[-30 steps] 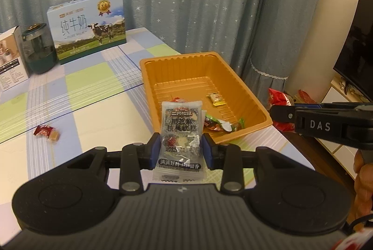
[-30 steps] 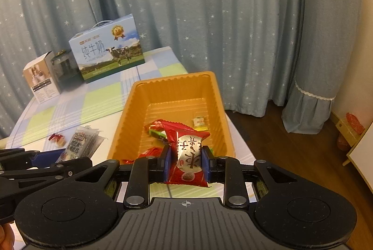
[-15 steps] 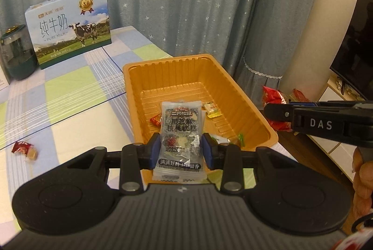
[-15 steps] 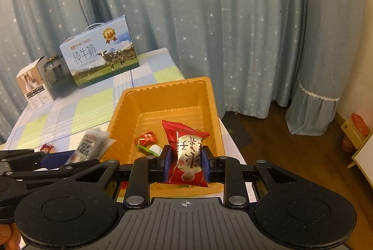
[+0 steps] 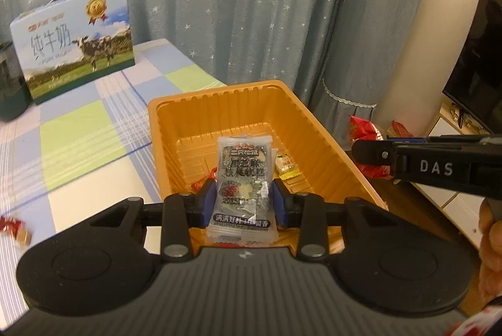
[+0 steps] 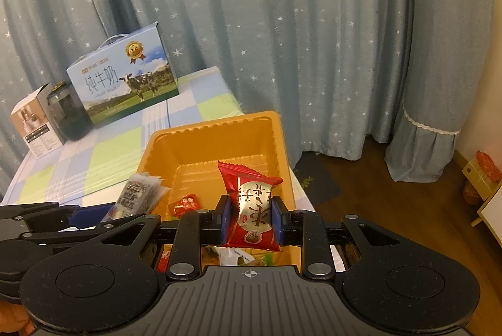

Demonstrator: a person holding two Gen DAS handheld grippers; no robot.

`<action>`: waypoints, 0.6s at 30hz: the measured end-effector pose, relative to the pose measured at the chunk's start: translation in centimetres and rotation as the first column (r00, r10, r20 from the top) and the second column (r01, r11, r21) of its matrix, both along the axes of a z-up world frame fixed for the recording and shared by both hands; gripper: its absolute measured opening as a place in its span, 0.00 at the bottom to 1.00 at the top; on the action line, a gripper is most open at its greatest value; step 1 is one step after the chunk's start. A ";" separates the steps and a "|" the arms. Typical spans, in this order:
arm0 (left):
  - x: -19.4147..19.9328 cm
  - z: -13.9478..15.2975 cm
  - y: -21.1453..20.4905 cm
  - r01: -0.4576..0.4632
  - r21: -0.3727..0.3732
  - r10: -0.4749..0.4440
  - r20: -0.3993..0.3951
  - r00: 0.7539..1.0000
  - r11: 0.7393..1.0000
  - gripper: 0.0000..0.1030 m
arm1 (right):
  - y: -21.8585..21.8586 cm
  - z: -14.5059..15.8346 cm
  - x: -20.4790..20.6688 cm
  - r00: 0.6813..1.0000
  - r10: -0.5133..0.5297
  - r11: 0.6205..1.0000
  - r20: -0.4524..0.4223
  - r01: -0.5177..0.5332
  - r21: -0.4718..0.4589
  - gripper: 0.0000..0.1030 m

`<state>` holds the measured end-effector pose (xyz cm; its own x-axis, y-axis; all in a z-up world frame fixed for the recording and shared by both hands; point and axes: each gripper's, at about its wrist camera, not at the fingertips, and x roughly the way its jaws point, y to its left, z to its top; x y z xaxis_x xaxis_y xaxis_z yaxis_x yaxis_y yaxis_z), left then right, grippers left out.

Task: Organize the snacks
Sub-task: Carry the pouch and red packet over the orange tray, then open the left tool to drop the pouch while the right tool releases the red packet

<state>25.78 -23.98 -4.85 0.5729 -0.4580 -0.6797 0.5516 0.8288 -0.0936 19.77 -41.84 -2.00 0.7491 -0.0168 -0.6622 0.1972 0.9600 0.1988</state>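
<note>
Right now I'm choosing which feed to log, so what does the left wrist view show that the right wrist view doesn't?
Left wrist only: the television, a stray red candy on the tablecloth, and a yellow candy in the tray.
Right wrist only: the white carton, and the red packet clamped in the right gripper.
Both: the orange tray, milk box, and the grey packet in the left gripper.

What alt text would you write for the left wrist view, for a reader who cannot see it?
The left gripper holds a clear grey snack packet upright between its blue pads, in front of an orange tray with a few small snacks inside. The tray sits on a checked tablecloth; a milk carton box stands behind, and the right gripper enters from the right.
</note>
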 end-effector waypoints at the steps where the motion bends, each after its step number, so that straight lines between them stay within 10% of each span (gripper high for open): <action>1: 0.1 -0.1 -0.1 0.006 -0.003 -0.006 0.002 1.000 1.000 0.34 | 0.0 0.0 0.0 1.000 -0.002 1.000 0.000 0.002 -0.002 0.26; 4: 0.5 -0.2 0.1 0.001 -0.013 -0.001 0.007 1.000 1.000 0.51 | -0.1 -0.2 0.0 1.000 -0.001 1.000 -0.004 0.001 -0.004 0.26; 18: -0.4 -0.4 4.6 -0.093 -0.012 0.093 -0.019 0.996 0.996 0.51 | 1.6 -0.6 -0.1 0.999 0.028 1.000 -0.018 -0.028 0.005 0.27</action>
